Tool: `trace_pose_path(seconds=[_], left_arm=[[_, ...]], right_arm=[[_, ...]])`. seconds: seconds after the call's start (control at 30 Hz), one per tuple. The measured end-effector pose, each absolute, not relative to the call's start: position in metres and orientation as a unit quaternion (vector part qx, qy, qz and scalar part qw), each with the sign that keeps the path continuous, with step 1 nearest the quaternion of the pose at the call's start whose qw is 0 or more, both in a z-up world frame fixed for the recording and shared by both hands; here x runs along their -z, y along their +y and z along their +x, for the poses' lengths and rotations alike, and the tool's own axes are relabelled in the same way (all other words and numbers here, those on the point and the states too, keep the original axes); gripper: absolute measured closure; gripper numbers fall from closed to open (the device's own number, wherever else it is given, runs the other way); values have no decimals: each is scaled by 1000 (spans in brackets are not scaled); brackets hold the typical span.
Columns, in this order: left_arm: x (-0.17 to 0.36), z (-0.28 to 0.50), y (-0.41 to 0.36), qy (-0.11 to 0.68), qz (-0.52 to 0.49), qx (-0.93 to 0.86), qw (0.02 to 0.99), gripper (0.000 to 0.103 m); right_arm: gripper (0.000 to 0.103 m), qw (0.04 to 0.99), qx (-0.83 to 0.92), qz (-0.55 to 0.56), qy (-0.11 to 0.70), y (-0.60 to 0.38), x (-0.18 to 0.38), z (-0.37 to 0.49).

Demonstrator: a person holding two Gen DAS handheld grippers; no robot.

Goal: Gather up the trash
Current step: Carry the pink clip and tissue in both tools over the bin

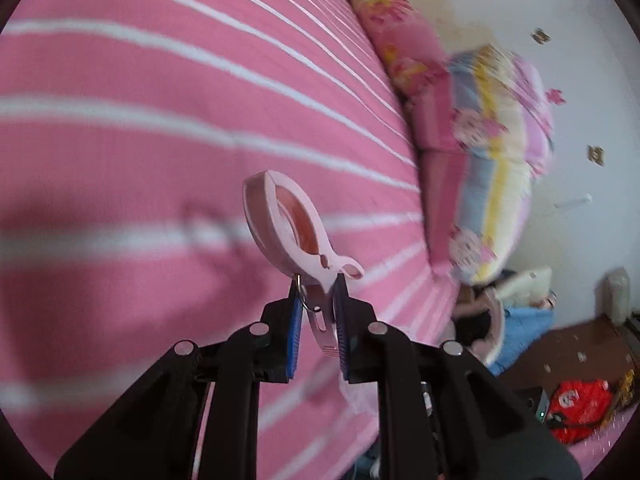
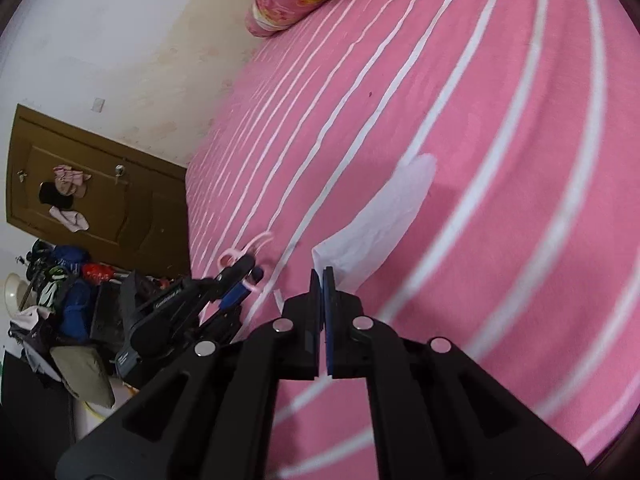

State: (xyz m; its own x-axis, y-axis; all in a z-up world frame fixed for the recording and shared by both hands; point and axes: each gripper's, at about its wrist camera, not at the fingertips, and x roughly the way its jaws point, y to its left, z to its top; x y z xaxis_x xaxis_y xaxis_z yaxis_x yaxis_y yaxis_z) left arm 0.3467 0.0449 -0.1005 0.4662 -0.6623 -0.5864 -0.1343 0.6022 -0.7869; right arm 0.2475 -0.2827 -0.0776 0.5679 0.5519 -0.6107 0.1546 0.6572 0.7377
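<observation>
My left gripper point(image 1: 317, 284) is shut on the handle end of a large pale pink plastic clip point(image 1: 288, 224), which sticks up above the pink striped bed point(image 1: 160, 100). The same left gripper point(image 2: 250, 276) appears at the left of the right wrist view with the pink clip point(image 2: 244, 254) in it. My right gripper point(image 2: 322, 274) is shut on the corner of a thin white tissue point(image 2: 384, 216), which hangs from the pads over the striped bed point(image 2: 500, 160).
Pink patterned pillows point(image 1: 404, 56) and a folded colourful quilt point(image 1: 496, 152) lie at the head of the bed. A red bag point(image 1: 576, 408) lies on the floor. A brown door point(image 2: 92, 188) with hung cloths and a heap of clothes and bags point(image 2: 64, 312) stand left of the bed.
</observation>
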Motion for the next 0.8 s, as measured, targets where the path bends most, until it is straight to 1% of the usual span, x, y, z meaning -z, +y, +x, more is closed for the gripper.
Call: trace_pose_path(seconds=[0.23, 0.43, 0.8], left_arm=[[86, 258, -1, 491, -404, 236, 735, 88], [67, 190, -47, 498, -392, 282, 721, 88], [30, 108, -152, 524, -327, 350, 704, 88]], right_arm=[[101, 791, -123, 422, 426, -292, 59, 168], [101, 793, -115, 455, 388, -307, 37, 102], [101, 798, -82, 504, 321, -368, 13, -1]])
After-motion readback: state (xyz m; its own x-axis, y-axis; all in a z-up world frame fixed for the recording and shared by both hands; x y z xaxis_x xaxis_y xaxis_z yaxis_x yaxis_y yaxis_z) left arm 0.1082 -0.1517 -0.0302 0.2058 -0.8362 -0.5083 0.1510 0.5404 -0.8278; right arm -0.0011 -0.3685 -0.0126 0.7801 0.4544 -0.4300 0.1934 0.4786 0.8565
